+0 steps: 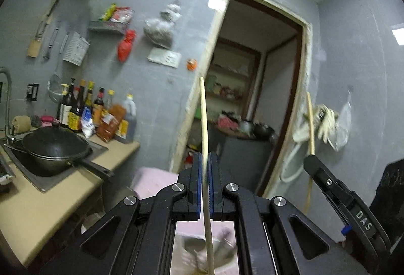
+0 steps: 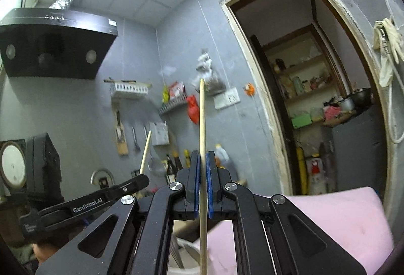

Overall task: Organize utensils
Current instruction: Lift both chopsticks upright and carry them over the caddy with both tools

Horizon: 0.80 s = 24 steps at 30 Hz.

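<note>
Your left tongs (image 1: 205, 161) are clamped on a pale wooden chopstick (image 1: 203, 118) that stands upright between the blue pads. Your right tongs (image 2: 202, 161) pinch a second chopstick (image 2: 202, 118) the same way, both raised before the grey wall (image 1: 161, 10).

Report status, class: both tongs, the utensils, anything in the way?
Left tongs shut on a chopstick, upright. Right tongs shut on a second chopstick, also upright. Both raised level toward the doorway. Nothing blocking.
</note>
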### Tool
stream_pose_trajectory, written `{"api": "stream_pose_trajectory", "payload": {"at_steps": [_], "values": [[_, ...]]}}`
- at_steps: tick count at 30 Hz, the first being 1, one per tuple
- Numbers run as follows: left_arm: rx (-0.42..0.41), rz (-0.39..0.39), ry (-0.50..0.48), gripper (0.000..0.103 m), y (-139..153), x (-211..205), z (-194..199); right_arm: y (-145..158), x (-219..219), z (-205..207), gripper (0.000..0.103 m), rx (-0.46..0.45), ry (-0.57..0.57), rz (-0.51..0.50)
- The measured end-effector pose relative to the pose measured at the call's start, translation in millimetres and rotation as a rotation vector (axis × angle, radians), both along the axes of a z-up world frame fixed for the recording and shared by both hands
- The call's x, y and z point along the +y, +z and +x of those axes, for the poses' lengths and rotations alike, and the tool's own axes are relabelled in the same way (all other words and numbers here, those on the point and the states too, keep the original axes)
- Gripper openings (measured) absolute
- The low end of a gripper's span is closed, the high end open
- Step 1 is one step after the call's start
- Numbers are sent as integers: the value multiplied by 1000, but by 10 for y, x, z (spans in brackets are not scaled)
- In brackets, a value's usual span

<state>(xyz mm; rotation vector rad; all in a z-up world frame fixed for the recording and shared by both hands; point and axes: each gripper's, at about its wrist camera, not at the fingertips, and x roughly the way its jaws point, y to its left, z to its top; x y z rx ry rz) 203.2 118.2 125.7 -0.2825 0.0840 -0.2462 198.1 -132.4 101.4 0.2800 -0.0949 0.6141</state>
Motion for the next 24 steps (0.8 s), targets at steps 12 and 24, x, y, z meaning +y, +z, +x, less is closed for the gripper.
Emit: {"api": "stream_pose_trajectory", "payload": {"at_steps": [12,24], "values": [[-50,-150,133,2,-189,751,160,-207,561,126,3,-118,-110,-24],[-63,-191,238,2,-520,820,105,-479,591,309,3,-79,-131,-16]]}}
